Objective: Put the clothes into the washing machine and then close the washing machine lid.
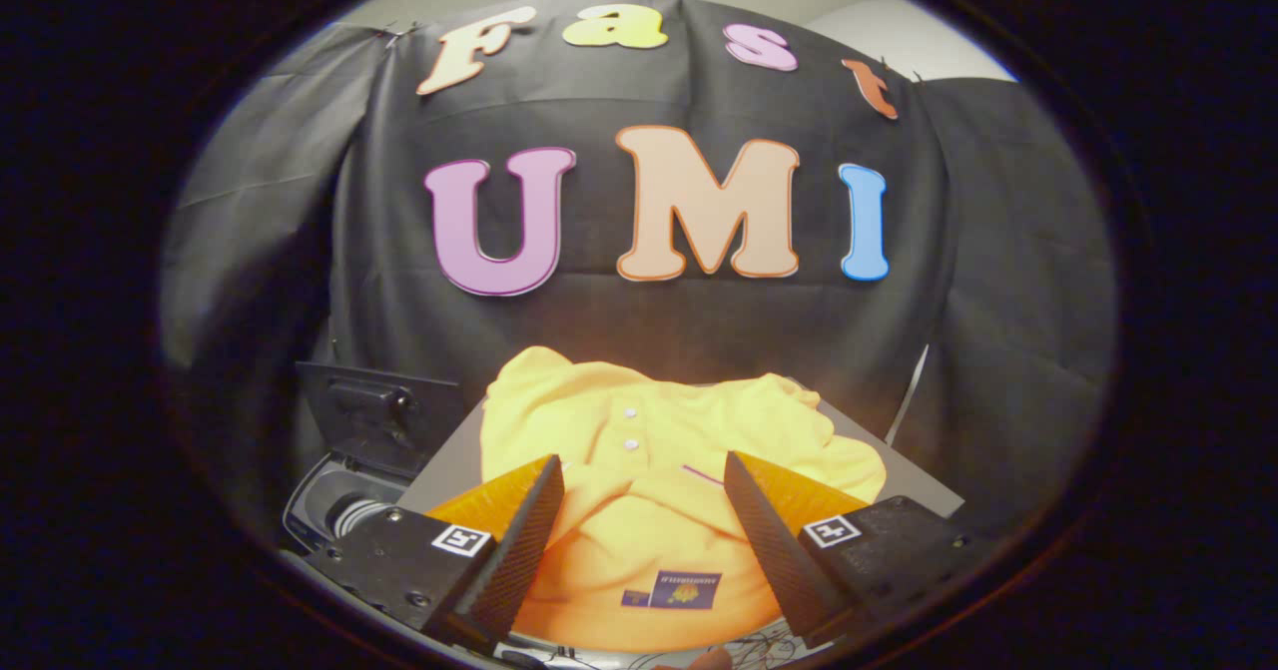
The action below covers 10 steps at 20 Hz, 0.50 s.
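1. A yellow polo shirt point(639, 470), crumpled, lies on a grey board point(444, 470) in front of the booth's black cloth wall point(639, 331).
2. The gripper point(644, 470) hangs just over the shirt with its two fingers spread apart; the shirt's buttoned placket and a dark label point(686, 590) show in the gap between them.
3. Whether either finger touches the fabric cannot be told; neither visibly presses on it.
4. The washing machine point(334, 510) sits to the left of the shirt, beside the left finger, its rounded opening partly seen.
5. Its dark lid point(374, 415) stands raised behind the opening, against the cloth wall.
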{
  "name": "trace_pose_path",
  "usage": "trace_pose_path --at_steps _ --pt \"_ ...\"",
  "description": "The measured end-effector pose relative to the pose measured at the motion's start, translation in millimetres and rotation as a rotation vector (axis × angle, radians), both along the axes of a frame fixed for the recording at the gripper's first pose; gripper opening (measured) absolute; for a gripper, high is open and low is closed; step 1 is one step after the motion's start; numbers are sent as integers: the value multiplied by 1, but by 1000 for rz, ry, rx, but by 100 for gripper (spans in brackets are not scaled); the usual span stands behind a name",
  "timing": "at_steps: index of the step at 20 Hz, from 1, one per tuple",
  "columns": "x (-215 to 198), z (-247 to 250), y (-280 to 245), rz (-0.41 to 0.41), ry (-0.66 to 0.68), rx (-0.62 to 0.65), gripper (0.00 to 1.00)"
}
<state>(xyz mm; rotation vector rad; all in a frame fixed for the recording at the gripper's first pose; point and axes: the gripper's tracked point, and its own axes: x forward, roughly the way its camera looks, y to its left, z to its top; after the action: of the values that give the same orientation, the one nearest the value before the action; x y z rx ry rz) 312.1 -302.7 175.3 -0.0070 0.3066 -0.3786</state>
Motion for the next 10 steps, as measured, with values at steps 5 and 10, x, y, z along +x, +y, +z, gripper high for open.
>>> trace_pose_path --at_steps 5,10 --pt "21 -28 -18 -9 116 64 98" --pt "24 -44 -13 38 189 89 87"
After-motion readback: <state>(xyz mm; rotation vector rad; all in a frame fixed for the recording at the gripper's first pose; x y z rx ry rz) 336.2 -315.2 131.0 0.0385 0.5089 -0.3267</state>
